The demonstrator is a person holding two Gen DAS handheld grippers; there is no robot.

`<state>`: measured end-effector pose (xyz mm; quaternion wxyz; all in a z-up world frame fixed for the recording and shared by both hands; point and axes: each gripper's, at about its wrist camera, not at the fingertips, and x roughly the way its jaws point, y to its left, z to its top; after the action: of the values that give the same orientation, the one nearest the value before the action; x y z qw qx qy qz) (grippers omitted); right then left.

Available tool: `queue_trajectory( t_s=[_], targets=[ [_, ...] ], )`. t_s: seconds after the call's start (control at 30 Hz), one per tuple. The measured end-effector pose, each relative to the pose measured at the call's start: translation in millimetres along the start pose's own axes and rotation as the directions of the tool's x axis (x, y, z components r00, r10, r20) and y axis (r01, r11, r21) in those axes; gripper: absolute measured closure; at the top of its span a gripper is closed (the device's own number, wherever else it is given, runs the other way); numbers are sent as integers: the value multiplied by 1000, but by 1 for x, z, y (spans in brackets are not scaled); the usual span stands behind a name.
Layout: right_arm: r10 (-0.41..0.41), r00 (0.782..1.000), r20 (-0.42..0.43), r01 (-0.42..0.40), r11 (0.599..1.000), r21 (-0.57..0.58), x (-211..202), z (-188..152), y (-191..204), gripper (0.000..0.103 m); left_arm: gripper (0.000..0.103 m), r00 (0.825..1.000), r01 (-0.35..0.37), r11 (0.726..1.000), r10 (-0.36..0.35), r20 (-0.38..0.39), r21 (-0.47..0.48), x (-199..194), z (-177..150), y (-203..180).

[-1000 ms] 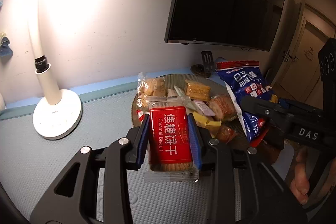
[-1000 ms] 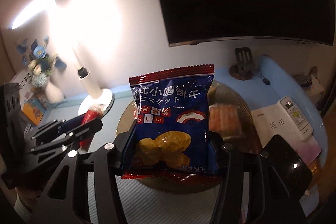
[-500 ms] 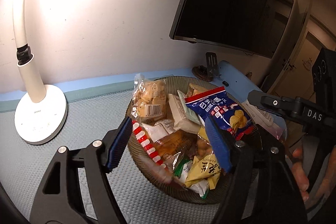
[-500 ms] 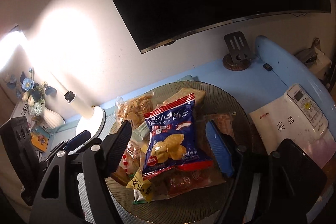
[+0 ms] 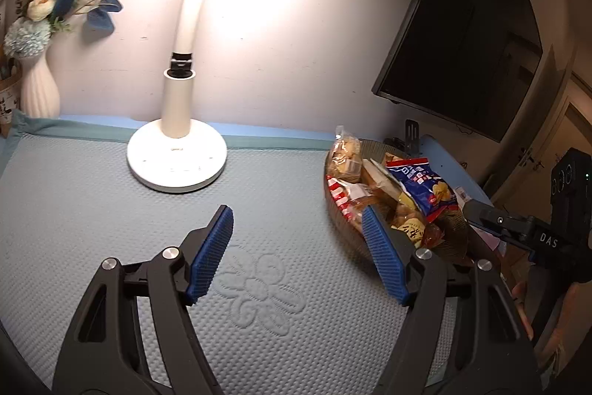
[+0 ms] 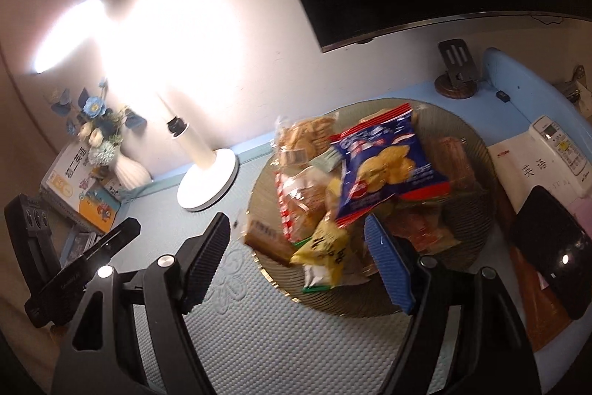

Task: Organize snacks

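A: How many grippers, and what are they carrying?

B: Two. The left gripper (image 5: 298,247) has its blue-padded fingers (image 5: 211,252) spread wide with nothing between them, over the bare quilted mat (image 5: 111,210) on the desk. The right gripper (image 6: 296,258) is spread just as wide and equally empty, above the near rim of the dish.

A: And the snacks?

B: All in one round ribbed dish (image 6: 477,143) toward the desk's right end. One blue packet (image 6: 384,165) with red edges and pictured golden biscuits lies on top of the heap. One clear bag of small biscuits (image 6: 307,136) leans at the far-left rim, one red-and-white striped pack (image 6: 296,202) sits at the left, and one yellow pack (image 6: 329,247) at the near rim. Several orange-brown wrapped pieces lie underneath; the blur keeps me from counting them.

A: Anything else around?

B: One white lamp (image 5: 177,158) stands lit near the back edge, well left of the dish. One white vase (image 5: 39,91) of blue and cream flowers stands at the back-left corner. A dark screen (image 5: 462,36) hangs on the wall. At the right end lie a white remote (image 6: 558,147), a white booklet (image 6: 525,169) and a black phone (image 6: 551,247). A small stand (image 6: 455,73) stands behind the dish.
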<state>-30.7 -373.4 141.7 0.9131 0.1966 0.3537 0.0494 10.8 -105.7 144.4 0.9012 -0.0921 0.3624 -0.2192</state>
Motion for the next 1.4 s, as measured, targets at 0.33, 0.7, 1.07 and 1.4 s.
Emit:
queue_trajectory(
  t_s=[0.33, 0.7, 1.07, 1.4],
  targets=[
    [23, 995, -102, -45, 974, -223, 45, -71, 103, 20, 31, 961, -275, 961, 275, -26, -25, -42, -66, 77],
    [-158, 986, -43, 129, 911, -392, 98, -129, 142, 15, 27, 931, -364, 930, 361, -63, -50, -29, -97, 118],
    [-213, 971, -112, 161, 920, -357, 115, -137, 133, 14, 22, 914, -404, 915, 404, -45, 0, -27, -104, 110],
    [-217, 966, -138, 158, 924, -348, 119, -142, 134, 12, 20, 919, -393, 919, 391, -41, -42, -31, -103, 116]
  ],
)
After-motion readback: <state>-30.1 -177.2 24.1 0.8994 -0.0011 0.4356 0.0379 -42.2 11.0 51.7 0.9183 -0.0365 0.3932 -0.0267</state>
